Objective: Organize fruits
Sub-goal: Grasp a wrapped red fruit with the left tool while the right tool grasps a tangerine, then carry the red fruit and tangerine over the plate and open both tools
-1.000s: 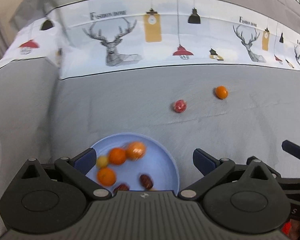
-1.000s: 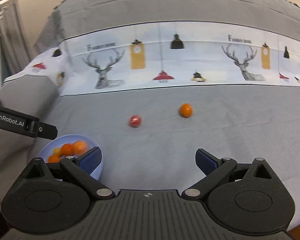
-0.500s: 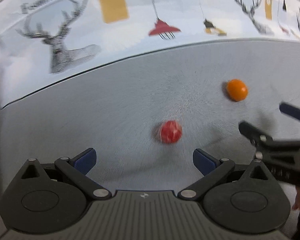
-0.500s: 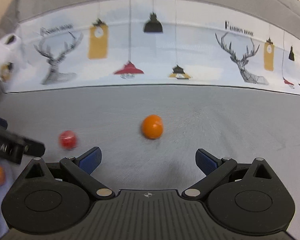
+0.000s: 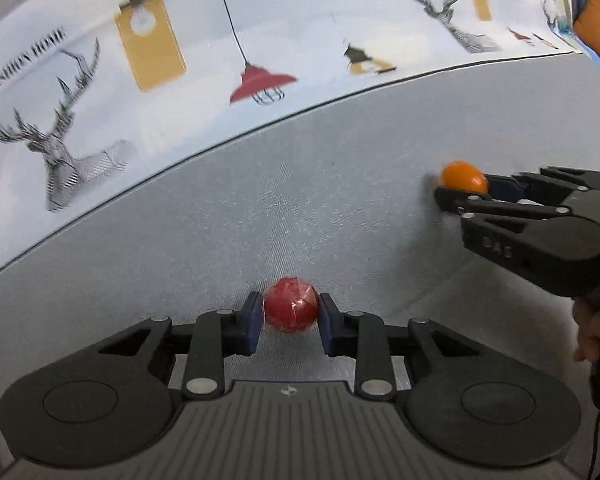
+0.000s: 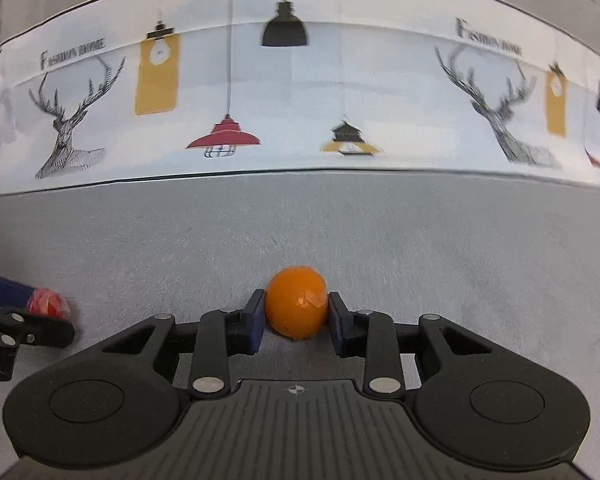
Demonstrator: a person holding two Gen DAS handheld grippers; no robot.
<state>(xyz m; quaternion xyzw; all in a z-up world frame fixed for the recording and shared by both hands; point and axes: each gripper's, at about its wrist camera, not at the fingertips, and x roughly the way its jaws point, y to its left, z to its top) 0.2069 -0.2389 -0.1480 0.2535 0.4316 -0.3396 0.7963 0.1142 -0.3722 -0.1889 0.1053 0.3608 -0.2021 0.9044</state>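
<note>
The left gripper (image 5: 291, 322) is closing its jaws onto a red fruit (image 5: 291, 310) on the grey cloth (image 5: 300, 208). The right gripper (image 6: 296, 320) is closing onto an orange (image 6: 296, 307).

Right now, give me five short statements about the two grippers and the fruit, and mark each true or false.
1. The left gripper has a red fruit between its fingers. True; its jaws are closing and the pads touch the fruit's sides.
2. The right gripper has a green fruit between its fingers. False; it is an orange fruit, with the jaws closing on it.
3. Both fruits sit on the grey cloth. True.
4. A blue bowl shows in the left wrist view. False; only the cloth, both fruits and both grippers show there.
5. The printed band behind the fruit shows cats. False; it shows deer and hanging lamps.
</note>
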